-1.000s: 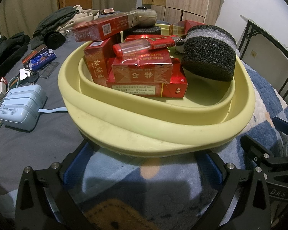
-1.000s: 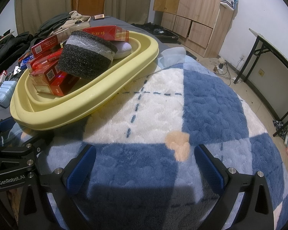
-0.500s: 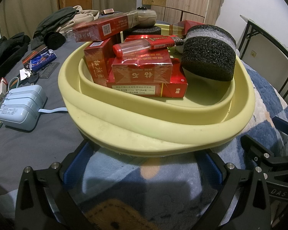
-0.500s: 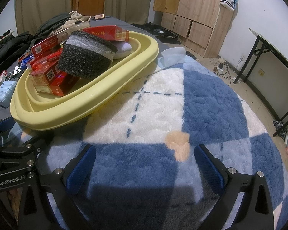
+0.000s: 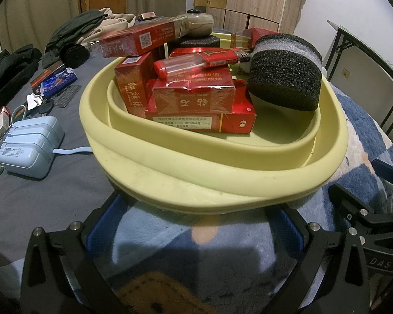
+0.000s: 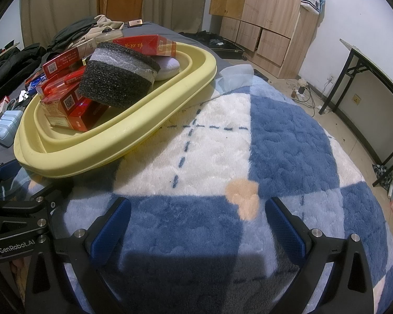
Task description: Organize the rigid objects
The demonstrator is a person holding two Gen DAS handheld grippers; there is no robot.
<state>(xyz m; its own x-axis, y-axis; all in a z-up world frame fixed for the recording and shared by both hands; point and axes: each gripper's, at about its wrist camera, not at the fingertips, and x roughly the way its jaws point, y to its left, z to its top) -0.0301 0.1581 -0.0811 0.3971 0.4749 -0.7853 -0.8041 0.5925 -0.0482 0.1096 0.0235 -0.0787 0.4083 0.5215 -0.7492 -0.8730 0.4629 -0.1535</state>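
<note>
Start on your left: the pale blue charger block (image 5: 30,147) lies on the grey bedsheet (image 5: 52,191) near a scatter of small packets and keys, well apart from the yellow basin (image 5: 222,183). It looks like hard plastic, light and smooth, so I'd take it across its flat sides, not by the trailing strap.

Your left gripper (image 5: 194,222) hangs low in front of the basin's near rim with its blue fingers (image 5: 102,222) spread wide and nothing between them.

The basin sits half on the sheet, half on the plush blue-and-white blanket (image 6: 288,144), and seems tilted. Inside, the red cigarette boxes (image 5: 196,104) are stacked loosely with a red lighter (image 5: 196,61) laid across the top. The boxes are light, stiff card in slick film, likely to slide; pinch one by its narrow faces. The lighter would probably roll if nudged. The black foam roll (image 5: 285,78) leans on the right wall, soft and springy, so it will give under a squeeze.

The basin's rolled rim looks pliable, a poor handle with that load.

Your right gripper (image 6: 196,222) hovers over bare blanket, fingers (image 6: 285,225) equally wide and holding nothing. That right side has the open room; beyond it the bed edge drops to the floor
</note>
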